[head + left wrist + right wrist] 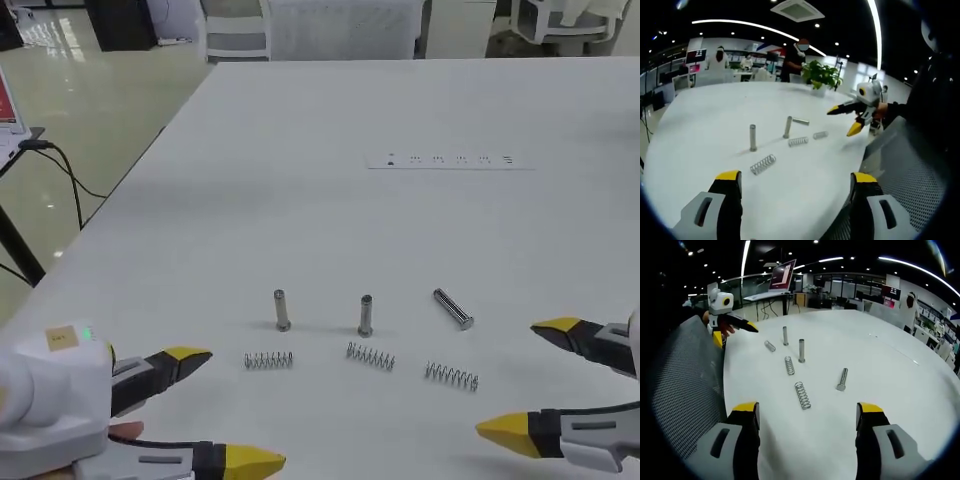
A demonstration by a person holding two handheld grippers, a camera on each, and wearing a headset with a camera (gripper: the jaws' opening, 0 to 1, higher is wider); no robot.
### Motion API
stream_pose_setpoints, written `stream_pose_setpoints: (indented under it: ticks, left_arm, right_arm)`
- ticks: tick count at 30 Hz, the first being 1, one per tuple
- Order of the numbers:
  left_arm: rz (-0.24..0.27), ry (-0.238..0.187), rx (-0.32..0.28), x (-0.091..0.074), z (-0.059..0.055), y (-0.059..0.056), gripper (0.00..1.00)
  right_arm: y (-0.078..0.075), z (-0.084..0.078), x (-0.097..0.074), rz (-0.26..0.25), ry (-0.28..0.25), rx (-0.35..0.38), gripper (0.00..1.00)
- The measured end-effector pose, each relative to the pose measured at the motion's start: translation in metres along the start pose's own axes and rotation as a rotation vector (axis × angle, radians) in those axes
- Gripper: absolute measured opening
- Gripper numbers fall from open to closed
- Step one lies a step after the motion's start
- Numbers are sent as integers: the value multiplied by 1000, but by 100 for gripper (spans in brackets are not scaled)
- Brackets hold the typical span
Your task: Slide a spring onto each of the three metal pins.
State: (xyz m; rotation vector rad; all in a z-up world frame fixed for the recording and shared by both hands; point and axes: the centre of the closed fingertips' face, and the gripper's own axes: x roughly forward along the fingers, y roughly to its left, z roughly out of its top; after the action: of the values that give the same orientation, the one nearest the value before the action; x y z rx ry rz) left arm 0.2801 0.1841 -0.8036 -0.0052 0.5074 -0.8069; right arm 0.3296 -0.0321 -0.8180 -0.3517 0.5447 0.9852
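Springs (370,356) lying loose on table (300,200), 2 pins (366,315) upright, 1 toppled

Head view, 7 o'clock: left gripper (243,408), body cut off by the left and bottom edges. 4 o'clock: right gripper (508,378), body cut off by the right edge. 1 o'clock: table strip (450,160), markings too small to read. 12 o'clock: mesh chair (345,28), cropped by the top edge.
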Motion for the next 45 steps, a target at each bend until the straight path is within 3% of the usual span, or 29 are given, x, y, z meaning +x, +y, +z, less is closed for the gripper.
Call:
stream_pose_setpoints:
  ticks: [31,45]
  left_arm:
    - [0,0,0,0,-1,2,86]
    - [-1,-1,0,0,-1,2,86]
  right_arm:
    - [-3,0,1,1,14,-9,77]
    - [-17,17,5,-21,7,-28,73]
